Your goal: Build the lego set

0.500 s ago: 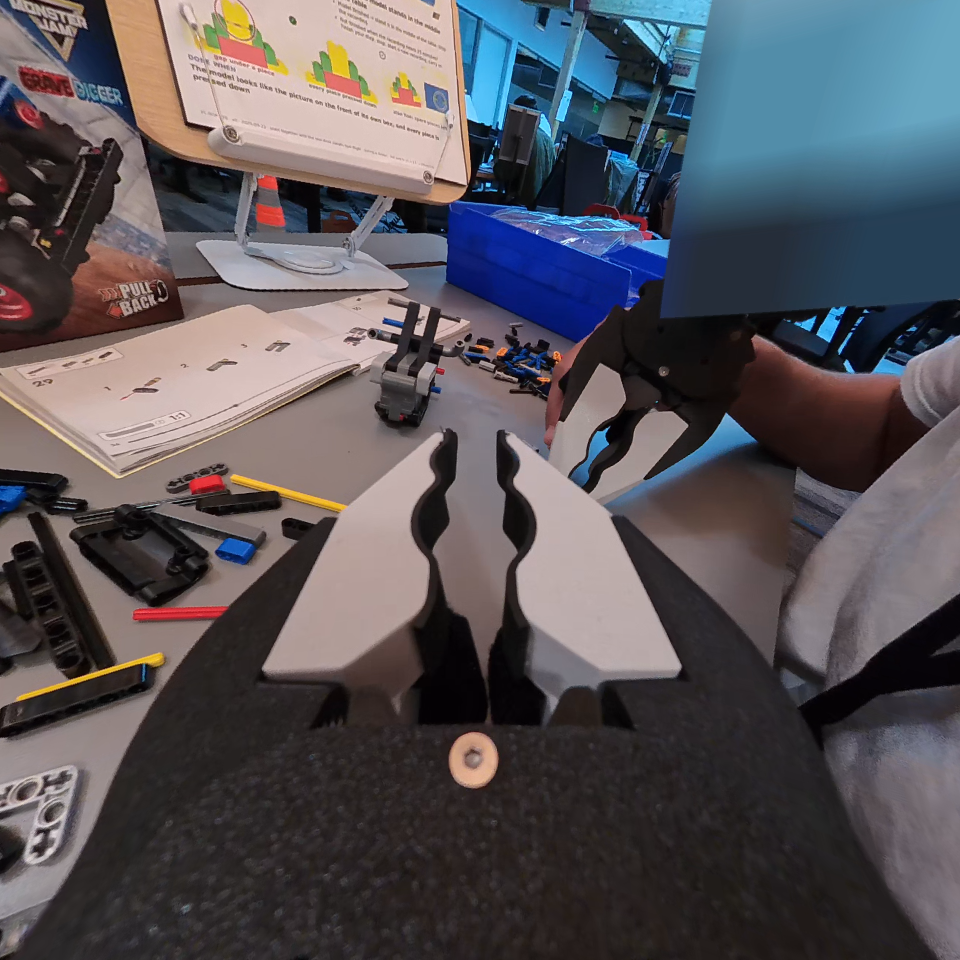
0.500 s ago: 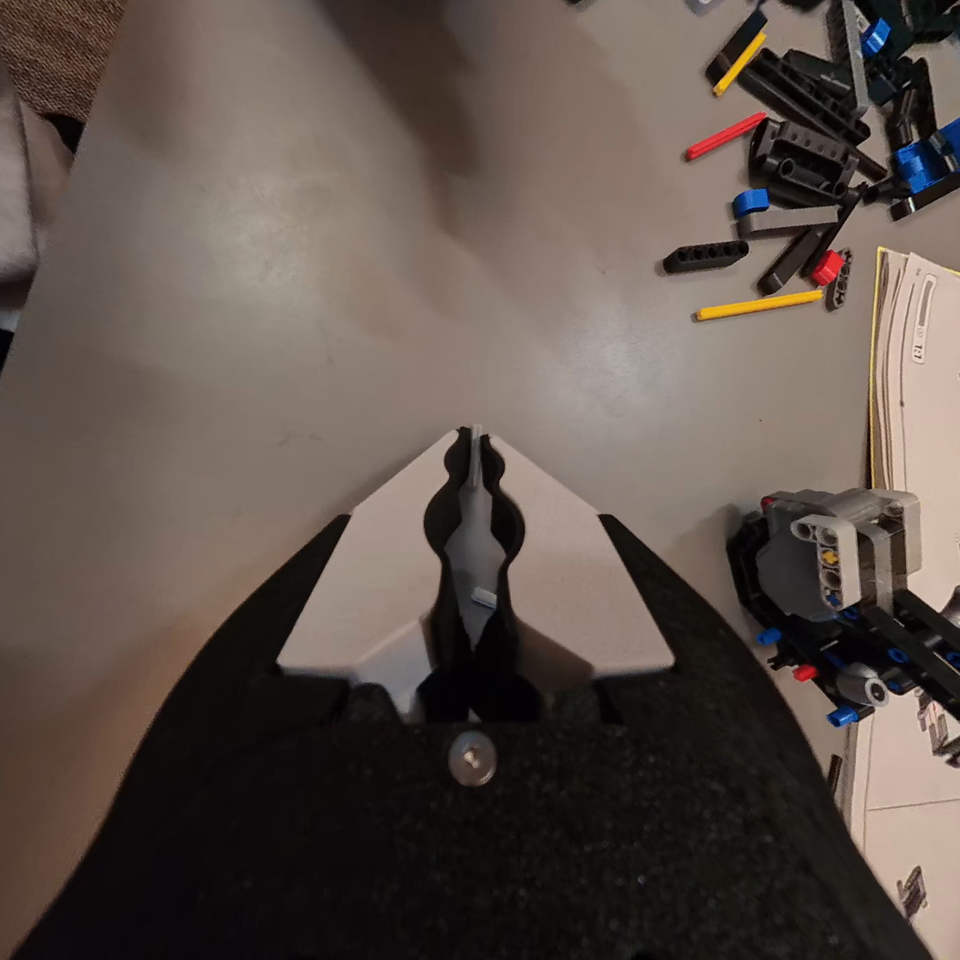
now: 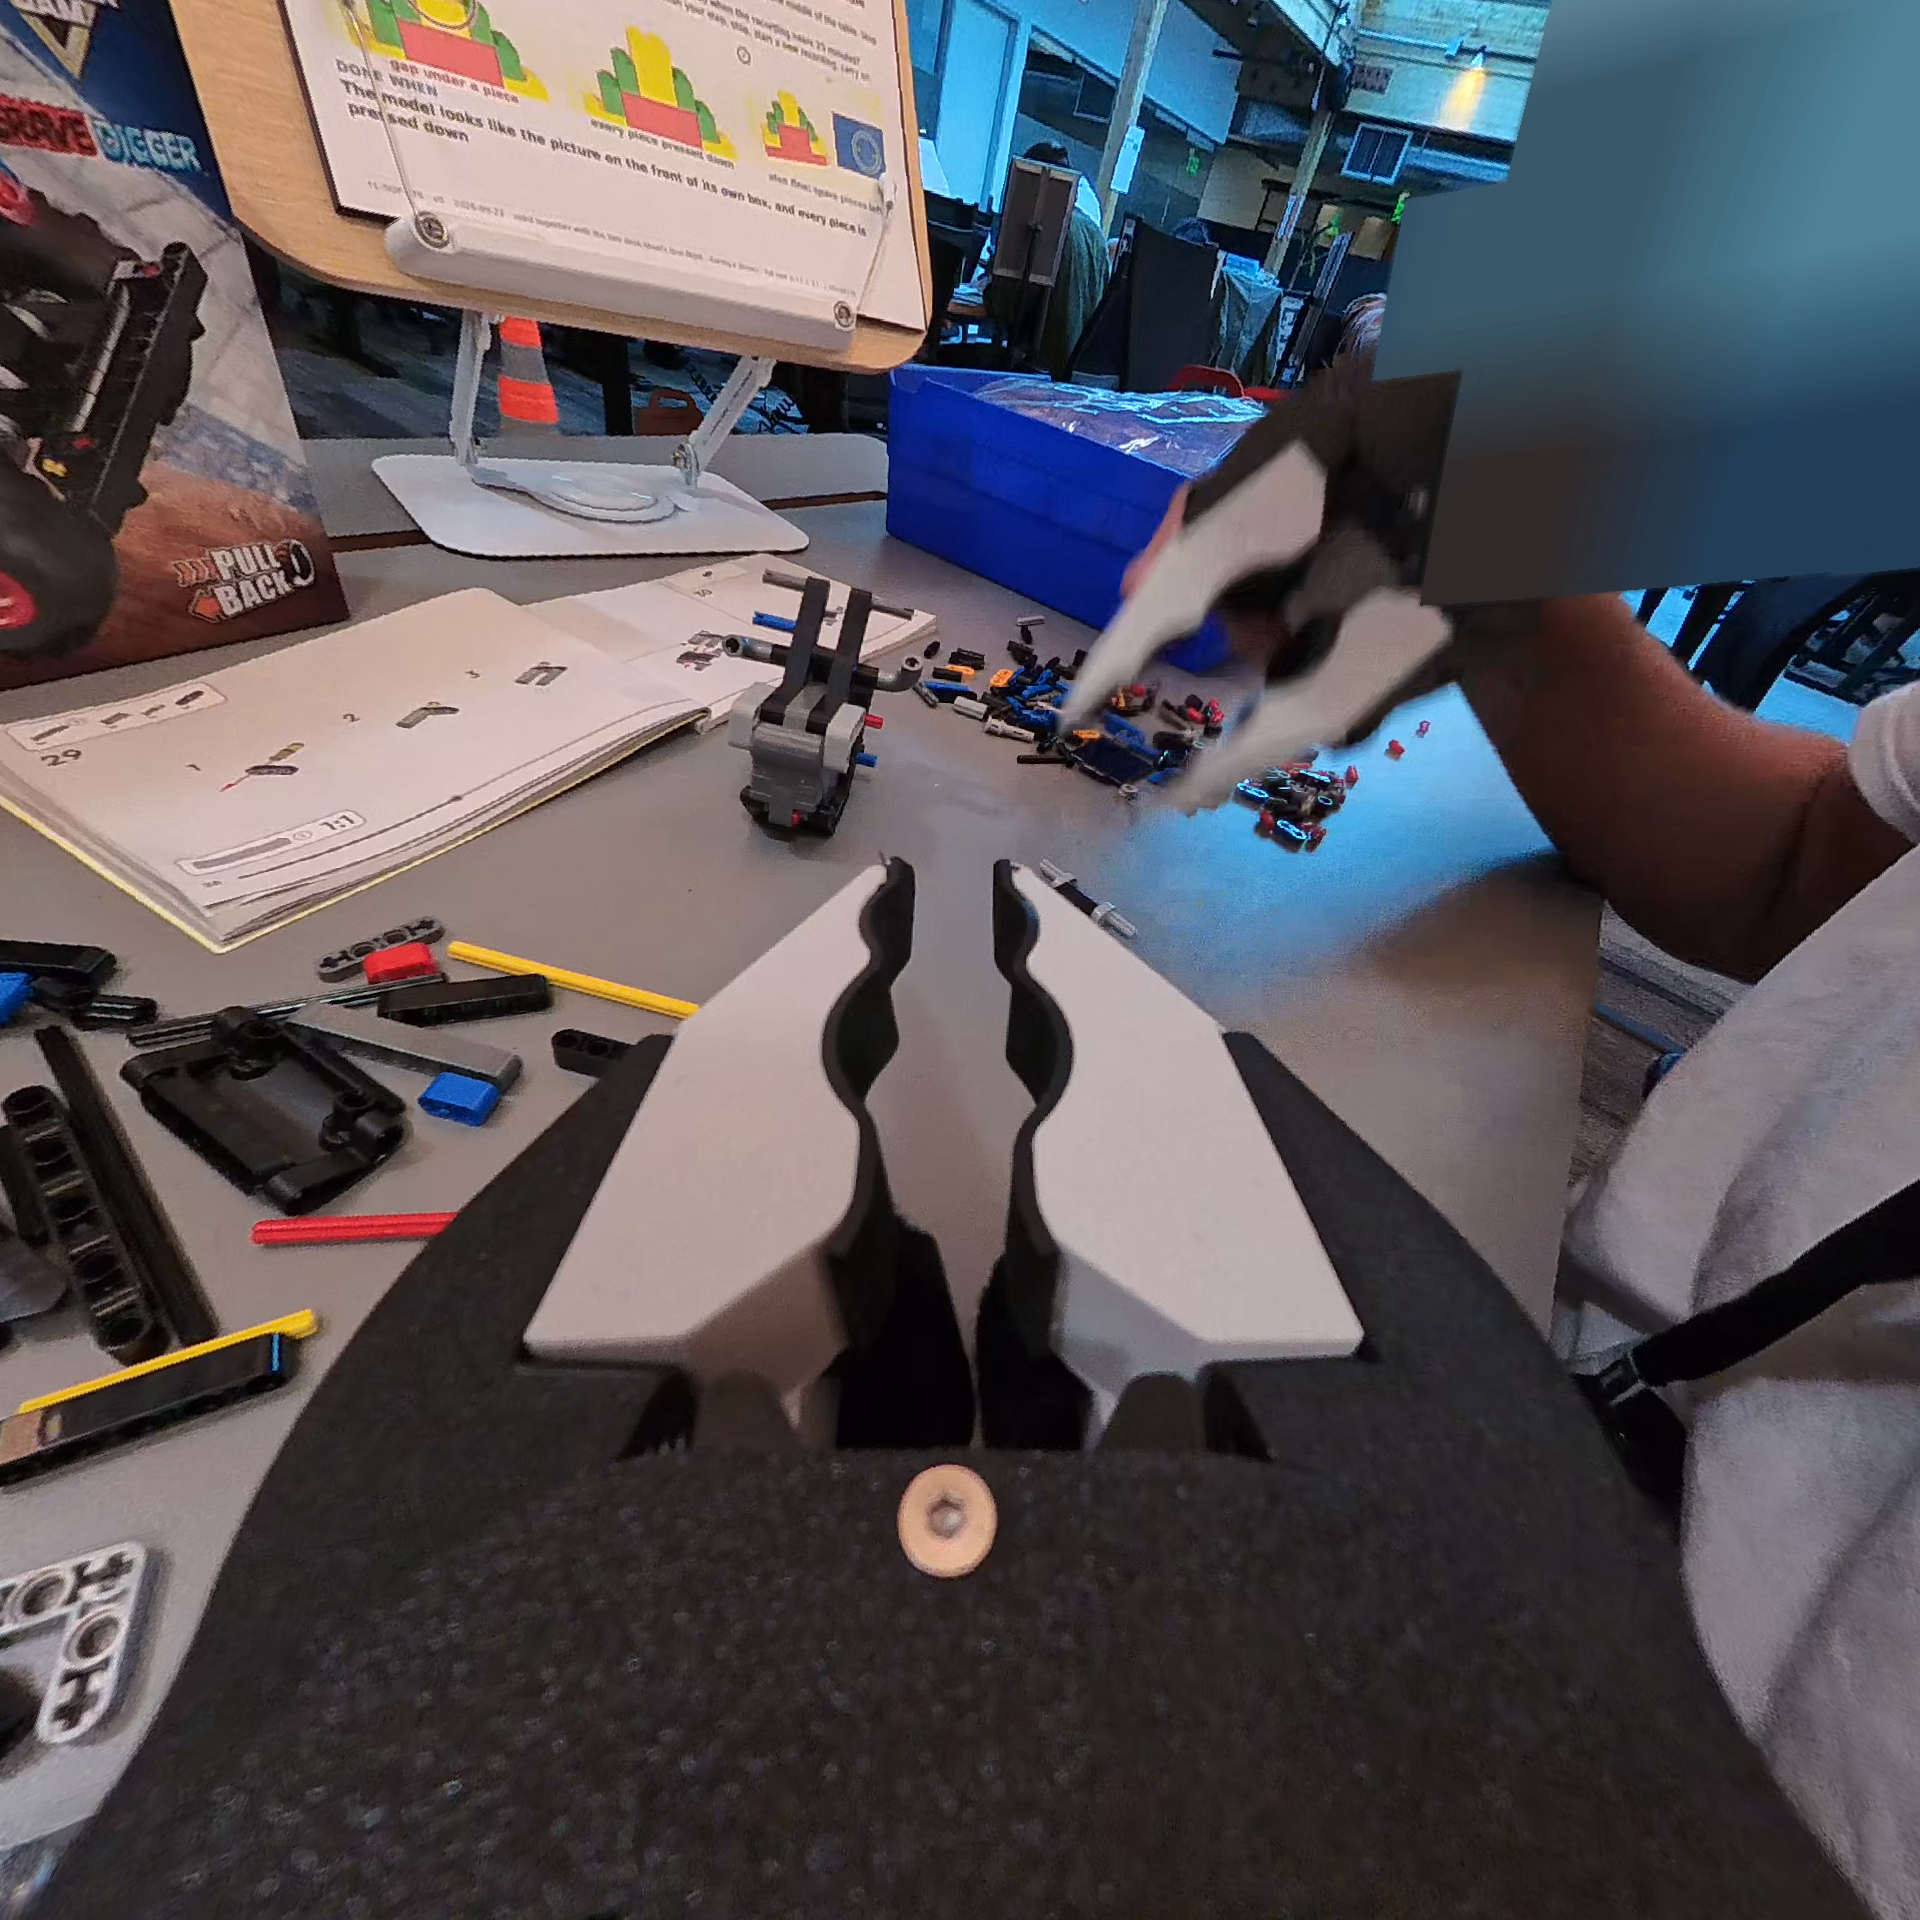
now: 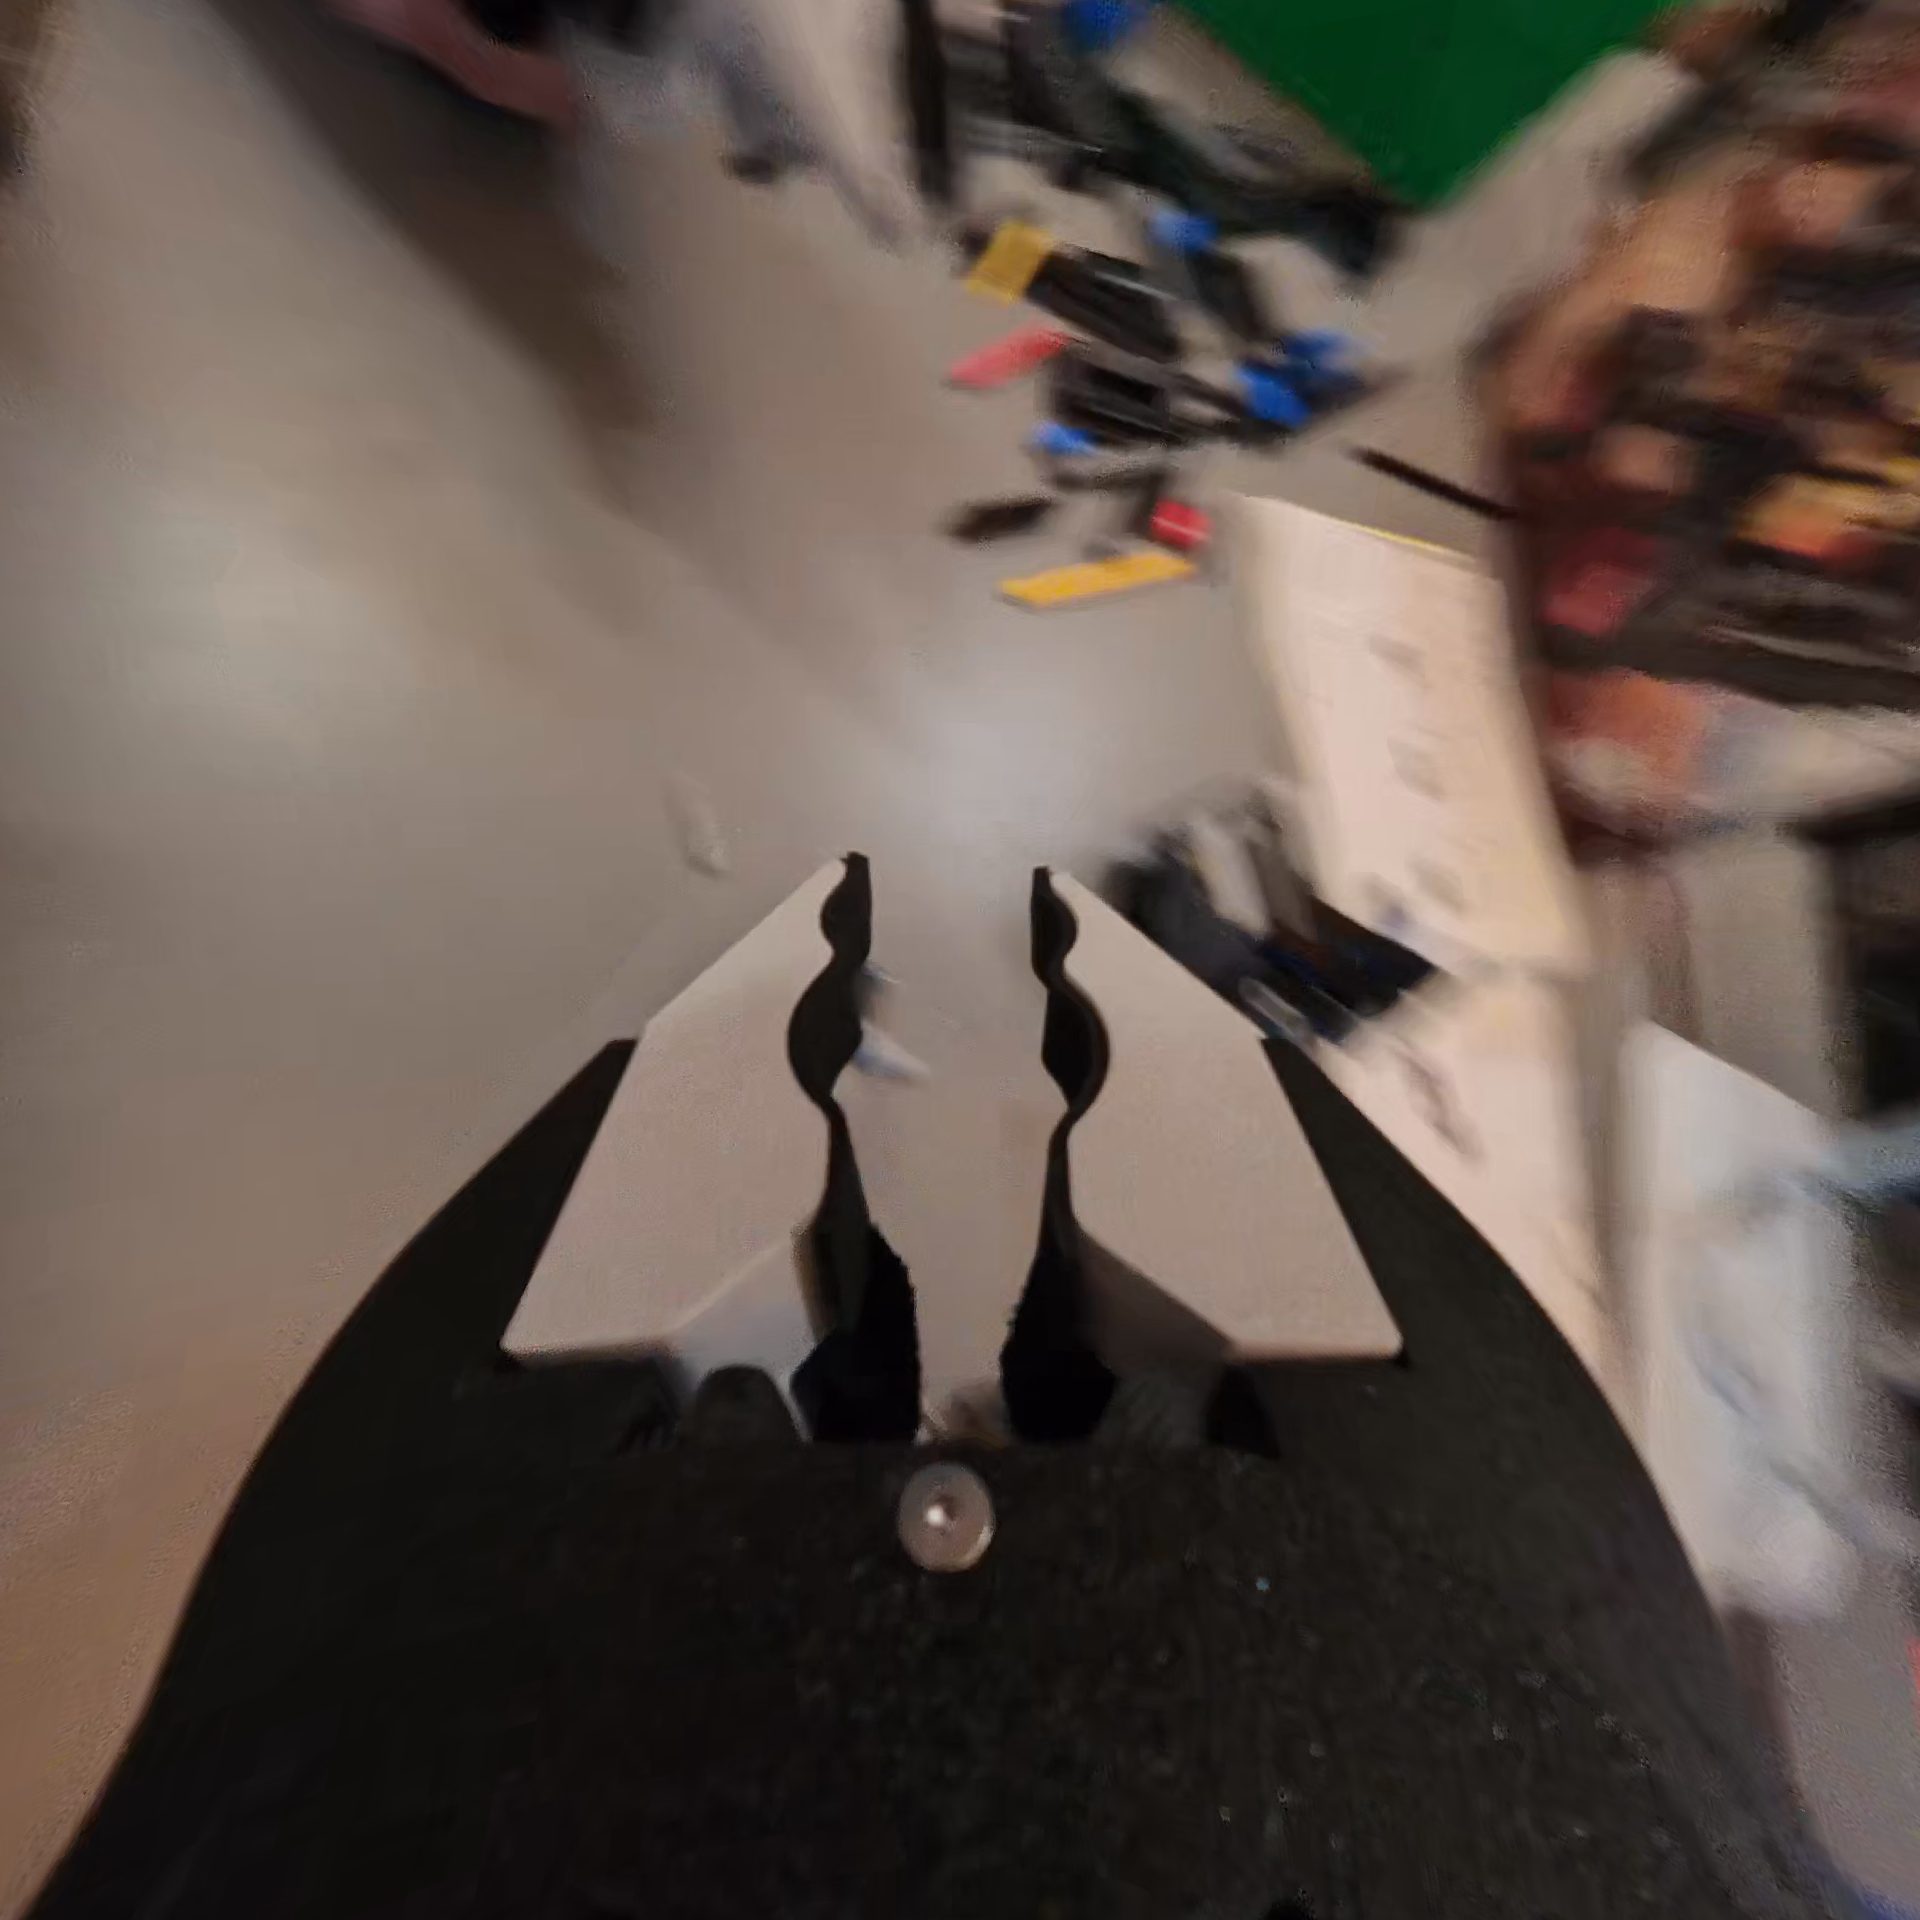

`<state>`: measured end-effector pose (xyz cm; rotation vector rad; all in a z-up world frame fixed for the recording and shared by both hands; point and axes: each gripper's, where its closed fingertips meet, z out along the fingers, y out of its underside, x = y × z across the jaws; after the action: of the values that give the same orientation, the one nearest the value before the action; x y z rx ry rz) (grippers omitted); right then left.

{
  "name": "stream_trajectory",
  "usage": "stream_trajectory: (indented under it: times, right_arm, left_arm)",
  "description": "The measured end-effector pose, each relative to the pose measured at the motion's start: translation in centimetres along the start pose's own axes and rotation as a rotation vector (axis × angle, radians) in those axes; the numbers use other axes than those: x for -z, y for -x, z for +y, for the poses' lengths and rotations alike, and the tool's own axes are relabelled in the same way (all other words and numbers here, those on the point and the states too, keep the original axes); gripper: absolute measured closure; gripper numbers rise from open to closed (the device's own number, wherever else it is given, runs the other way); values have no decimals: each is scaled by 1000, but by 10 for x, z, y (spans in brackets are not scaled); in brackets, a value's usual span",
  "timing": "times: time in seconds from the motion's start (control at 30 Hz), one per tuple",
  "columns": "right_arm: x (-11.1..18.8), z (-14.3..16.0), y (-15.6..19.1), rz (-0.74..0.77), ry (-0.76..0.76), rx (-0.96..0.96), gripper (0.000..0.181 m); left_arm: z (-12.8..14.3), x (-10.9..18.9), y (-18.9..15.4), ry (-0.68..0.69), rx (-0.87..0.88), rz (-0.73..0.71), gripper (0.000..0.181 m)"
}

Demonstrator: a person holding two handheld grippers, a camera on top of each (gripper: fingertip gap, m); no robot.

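1. Left tongs [image 3: 948,878]: spread a little, nothing between the fingers, hovering low over bare bench [image 3: 644,883]. Right tongs [image 4: 948,883]: also spread, empty, far as I can tell; own view is smeared w/ motion blur.
2. Just off the left tongs' right tip lies a thin grey-and-black pin [image 3: 1086,902], flat on the bench. In the right view a pale sliver [image 4: 698,823] sits just left of the tips, probably the same pin, can't confirm.
3. Straight ahead of the left tongs, a bit further out: the half-built model [image 3: 805,740], grey block w/ two black uprights, standing on the bench at the edge of the open manual [image 3: 343,727].
4. Right of that, the small-parts pile [image 3: 1081,717]; the right tongs [image 3: 1148,743] show here too, hanging over it, blurred.
5. Left of the left tongs: black frame [image 3: 265,1117], yellow rod [image 3: 571,977], red rod [image 3: 348,1229], black beams.
6. Step in hand, my read: fetching the next small piece. To do it well: slow the right tongs, pick one piece clear of its neighbours, pinch across the middle, keep the left ones free to steady the model.
7. Hard to see: right view gives colours only, no part shapes. Pile bits too small to sort by type. Box [image 3: 104,364] cut off at the left edge; a masked patch hides the upper right.
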<state>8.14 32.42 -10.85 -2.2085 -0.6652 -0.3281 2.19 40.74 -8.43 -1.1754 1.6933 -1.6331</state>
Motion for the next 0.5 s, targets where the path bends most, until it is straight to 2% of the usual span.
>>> stream_trajectory:
  times: [0.07,0.1,0.2,0.3,0.5]
  right_arm:
    - [60,24,-50,235,-13,-88,159]
    - [91,37,-62,291,-39,-168,162]
    - [158,79,-71,356,-117,-450,161]
    - [184,113,-49,369,-165,-663,152]
    - [190,166,-12,512,-189,-810,157]
  left_arm:
    - [-2,1,-1,-12,-5,4,168]
    - [-3,2,-2,-20,-8,7,168]
    - [-3,3,-2,-23,-10,4,168]
    - [2,-2,-1,18,-9,1,168]
    - [7,-6,-6,49,-56,-3,168]
